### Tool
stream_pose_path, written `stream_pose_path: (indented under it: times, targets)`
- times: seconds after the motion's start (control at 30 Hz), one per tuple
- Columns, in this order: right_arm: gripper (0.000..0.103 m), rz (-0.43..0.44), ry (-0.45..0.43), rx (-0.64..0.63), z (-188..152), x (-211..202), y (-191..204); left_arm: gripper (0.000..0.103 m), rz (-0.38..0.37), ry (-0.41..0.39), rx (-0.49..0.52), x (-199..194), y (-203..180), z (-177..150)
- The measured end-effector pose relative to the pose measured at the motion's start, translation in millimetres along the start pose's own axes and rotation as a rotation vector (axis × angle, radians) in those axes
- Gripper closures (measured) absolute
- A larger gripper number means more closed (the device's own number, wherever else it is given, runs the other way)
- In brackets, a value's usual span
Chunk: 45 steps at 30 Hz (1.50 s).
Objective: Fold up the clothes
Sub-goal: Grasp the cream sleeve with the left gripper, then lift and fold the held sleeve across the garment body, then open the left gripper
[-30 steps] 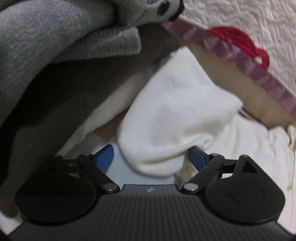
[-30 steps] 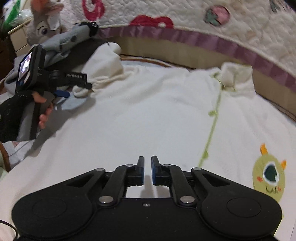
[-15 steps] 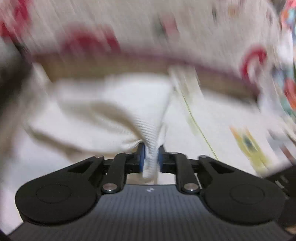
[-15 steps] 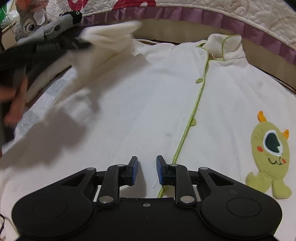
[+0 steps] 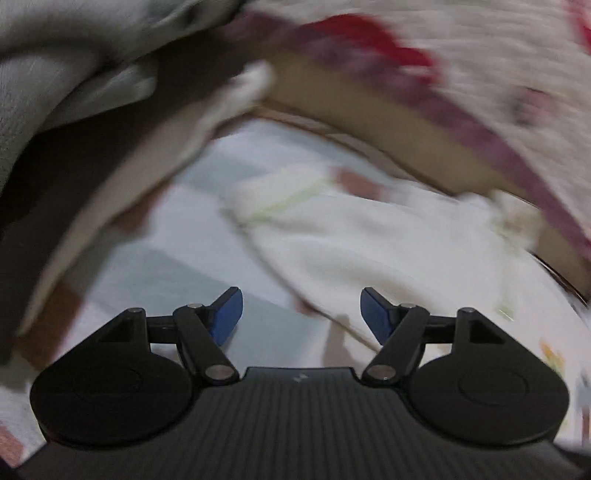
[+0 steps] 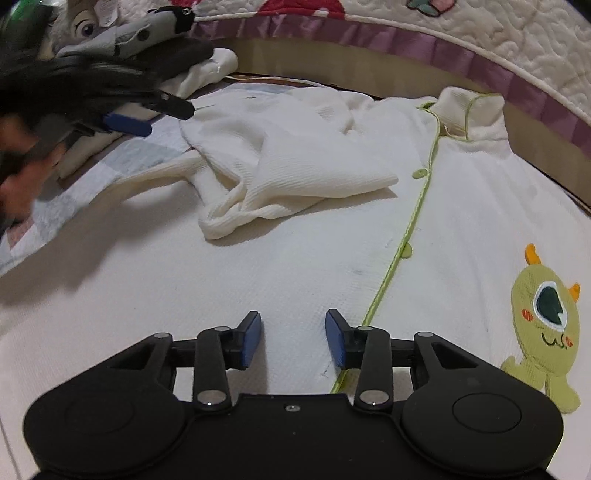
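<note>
Both sets of fingers are spread apart and grasp nothing: the right gripper [image 6: 293, 339] hovers over the cream shirt [image 6: 461, 206] spread on the bed, near its green-trimmed button placket [image 6: 413, 225]. The left gripper [image 5: 301, 314] hangs beside the folded-in sleeve [image 6: 295, 166].

The cream garment [image 6: 317, 173] is knitted in a ribbed, matt cloth, edged with green piping. The monster patch [image 6: 546, 317] is embroidered. The quilt [image 6: 498, 33] is stitched and puckered. The right gripper [image 6: 293, 339] is moulded in matt black plastic.
</note>
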State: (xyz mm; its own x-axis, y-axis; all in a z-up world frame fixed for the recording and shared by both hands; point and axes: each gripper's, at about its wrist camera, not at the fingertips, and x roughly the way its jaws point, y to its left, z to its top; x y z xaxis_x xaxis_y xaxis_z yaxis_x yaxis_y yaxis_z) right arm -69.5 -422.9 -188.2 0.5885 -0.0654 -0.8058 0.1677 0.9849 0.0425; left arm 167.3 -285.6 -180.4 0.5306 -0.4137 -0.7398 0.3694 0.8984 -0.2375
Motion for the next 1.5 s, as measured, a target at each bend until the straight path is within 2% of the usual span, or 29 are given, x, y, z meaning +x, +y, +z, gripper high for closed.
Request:
stream_pose_path:
  times: [0.07, 0.17, 0.2, 0.3, 0.37, 0.4, 0.43, 0.47, 0.5, 0.53, 0.57, 0.67, 0.73, 0.8, 1.03, 1.1, 1.17, 1.27, 1.33, 1.43, 1.5]
  targets:
    - [0.059, 0.004, -0.004, 0.01, -0.4, -0.2, -1.1, 0.033, 0.063, 0.008, 0.015, 19.1, 4.6, 12.9]
    - [0.057, 0.029, -0.011, 0.009, -1.6, -0.5, -4.1, 0.033, 0.097, 0.051, 0.084, 46.0, 2.9, 20.7]
    - [0.057, 0.037, -0.013, 0.006, -2.1, -0.7, -5.1, 0.032, 0.111, 0.044, 0.097, 52.4, 0.8, 21.7]
    - [0.057, 0.055, -0.018, 0.006, -3.1, -0.8, -8.1, 0.022, 0.155, 0.003, 0.13, 69.1, -7.0, 23.2]
    - [0.057, 0.062, -0.021, 0.007, -3.6, -0.8, -9.2, 0.013, 0.169, -0.059, 0.164, 78.8, -11.5, 20.8]
    - [0.057, 0.065, -0.022, 0.007, -3.8, -0.7, -9.7, 0.013, 0.172, -0.086, 0.178, 82.1, -12.8, 19.9]
    - [0.057, 0.066, -0.025, 0.008, -4.6, -0.9, -9.8, 0.023, 0.163, -0.098, 0.189, 81.3, -15.2, 21.0]
    - [0.057, 0.066, -0.029, 0.009, -5.5, -1.1, -9.8, 0.06, 0.15, -0.105, 0.199, 79.3, -17.9, 22.7]
    - [0.054, 0.069, -0.035, 0.012, -6.5, -1.3, -10.0, 0.084, 0.136, -0.112, 0.21, 77.4, -20.7, 24.4]
    - [0.052, 0.077, -0.042, 0.02, -7.6, -1.2, -10.6, 0.093, 0.13, -0.116, 0.251, 71.5, -27.8, 26.8]
    - [0.05, 0.085, -0.048, 0.03, -8.8, -1.1, -11.3, 0.093, 0.14, -0.147, 0.294, 61.5, -35.5, 29.2]
    - [0.049, 0.082, -0.057, 0.023, -10.6, -1.4, -9.8, 0.093, 0.179, -0.376, 0.414, 8.5, -54.3, 42.3]
    - [0.049, 0.074, -0.059, -0.022, -12.2, -1.4, -6.4, 0.093, 0.196, -0.512, 0.444, -35.0, -55.8, 62.1]
    - [0.049, 0.06, -0.056, -0.089, -13.9, -1.5, -1.2, 0.093, 0.249, -0.581, 0.423, -67.2, -34.0, 88.5]
    - [0.048, 0.079, -0.045, -0.077, -9.9, -1.2, -4.4, 0.093, 0.468, -0.777, 0.317, -167.9, 56.2, 183.4]
    - [0.047, 0.08, -0.044, -0.071, -9.2, -0.7, -4.6, 0.093, 0.527, -0.768, 0.268, -177.2, 86.2, 206.4]
    - [0.046, 0.083, -0.048, -0.074, -9.9, -0.4, -4.5, 0.093, 0.551, -0.715, 0.213, -171.5, 114.2, 222.9]
    - [0.045, 0.084, -0.046, -0.071, -9.8, -0.5, -5.6, 0.093, 0.615, -0.623, 0.202, -149.1, 140.2, 232.6]
    - [0.045, 0.085, -0.044, -0.067, -9.0, -0.8, -6.1, 0.092, 0.63, -0.556, 0.182, -135.0, 152.2, 231.4]
    - [0.045, 0.084, -0.045, -0.066, -9.1, -0.8, -6.5, 0.082, 0.623, -0.461, 0.087, -122.2, 172.6, 217.8]
    - [0.044, 0.084, -0.047, -0.063, -9.3, -1.3, -6.6, 0.069, 0.626, -0.441, 0.018, -123.0, 178.6, 204.0]
